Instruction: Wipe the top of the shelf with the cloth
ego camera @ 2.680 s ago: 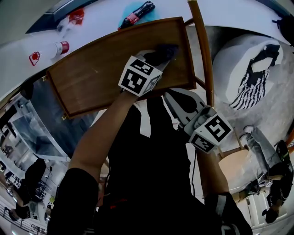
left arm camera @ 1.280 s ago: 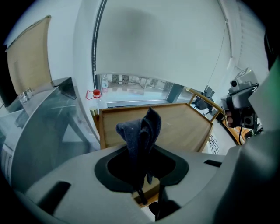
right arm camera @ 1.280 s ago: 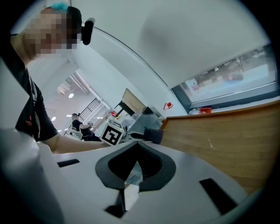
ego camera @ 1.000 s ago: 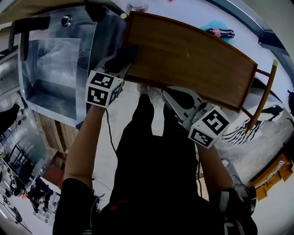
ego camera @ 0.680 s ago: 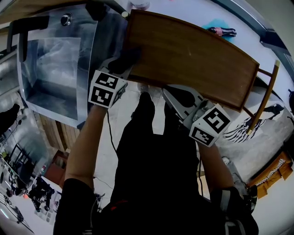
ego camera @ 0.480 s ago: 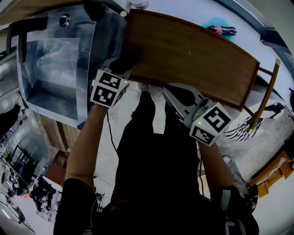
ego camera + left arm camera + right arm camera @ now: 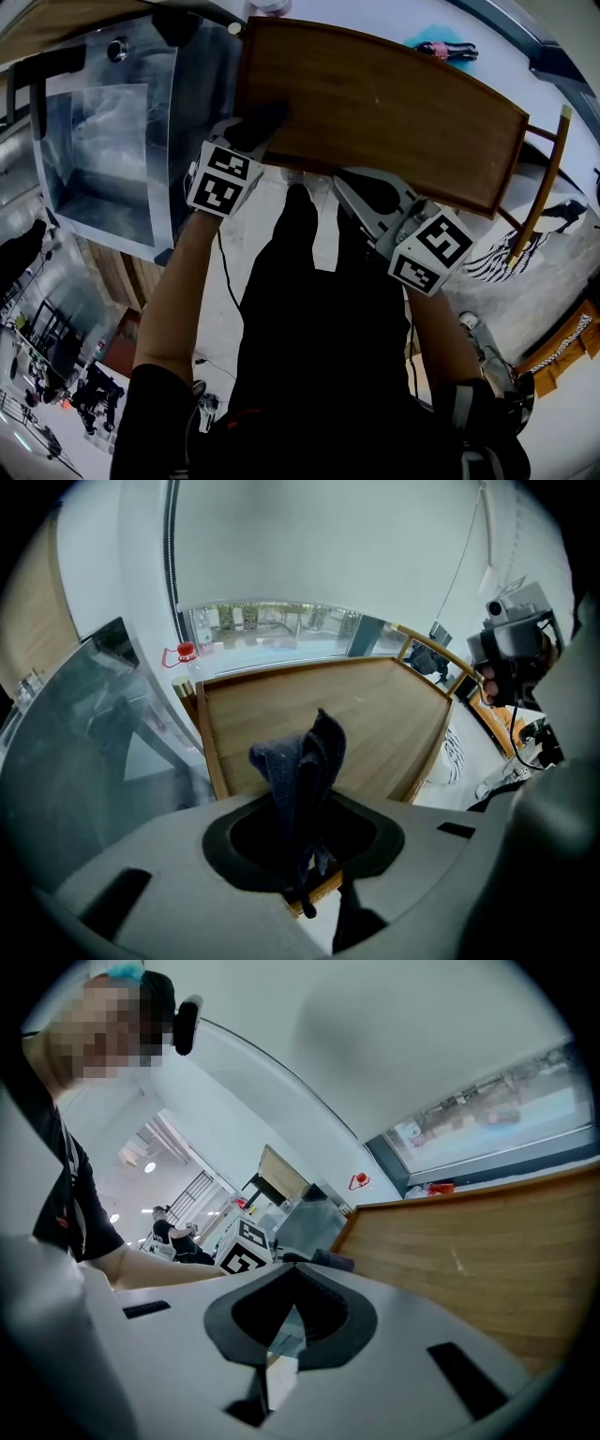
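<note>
The wooden shelf top [image 7: 394, 103] runs across the head view. A dark blue cloth [image 7: 258, 122] lies on its near left corner, with my left gripper [image 7: 251, 133] shut on it. In the left gripper view the cloth [image 7: 302, 761] stands bunched between the jaws, and the shelf top [image 7: 375, 714] stretches beyond it. My right gripper [image 7: 354, 186] is shut on nothing, just off the shelf's front edge near its middle. From the right gripper view [image 7: 291, 1274] I see the shelf top [image 7: 487, 1241] and, at its far corner, the cloth [image 7: 333, 1261] beside the left gripper's marker cube [image 7: 244, 1247].
A glass and metal case [image 7: 103, 141] stands against the shelf's left end. Behind the shelf a white ledge holds a bottle on a teal patch [image 7: 441, 49] and a red-capped bottle [image 7: 186, 654]. A wooden rail [image 7: 542, 178] slants at the right end.
Since 2.7 s ago the left gripper has carried the cloth from the shelf's right end to its left near corner. Over the last second it has barely shifted; the right gripper stays put.
</note>
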`<act>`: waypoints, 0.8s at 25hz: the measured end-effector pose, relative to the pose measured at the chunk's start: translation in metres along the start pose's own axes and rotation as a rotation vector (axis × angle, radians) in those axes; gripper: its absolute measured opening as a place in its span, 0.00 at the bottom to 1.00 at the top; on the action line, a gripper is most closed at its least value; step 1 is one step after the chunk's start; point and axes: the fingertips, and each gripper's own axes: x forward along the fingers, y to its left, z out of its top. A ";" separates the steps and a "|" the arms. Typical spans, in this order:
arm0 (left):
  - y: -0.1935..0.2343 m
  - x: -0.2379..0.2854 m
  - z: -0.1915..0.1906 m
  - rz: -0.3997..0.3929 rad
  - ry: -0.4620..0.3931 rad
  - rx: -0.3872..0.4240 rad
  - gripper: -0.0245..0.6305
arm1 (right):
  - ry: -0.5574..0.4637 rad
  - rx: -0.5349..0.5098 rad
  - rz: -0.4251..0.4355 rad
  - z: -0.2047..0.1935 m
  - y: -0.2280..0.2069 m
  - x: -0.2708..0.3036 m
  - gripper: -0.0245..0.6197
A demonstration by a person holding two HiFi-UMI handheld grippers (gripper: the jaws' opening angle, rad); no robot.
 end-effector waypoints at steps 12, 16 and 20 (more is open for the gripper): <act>-0.026 0.014 0.005 -0.009 0.034 0.006 0.22 | -0.030 0.009 -0.014 -0.003 -0.009 -0.027 0.05; -0.035 0.019 0.010 -0.021 0.032 -0.006 0.22 | -0.035 0.015 -0.021 -0.004 -0.014 -0.038 0.05; -0.050 0.026 0.017 -0.036 0.035 0.008 0.22 | -0.045 0.019 -0.031 -0.005 -0.020 -0.049 0.05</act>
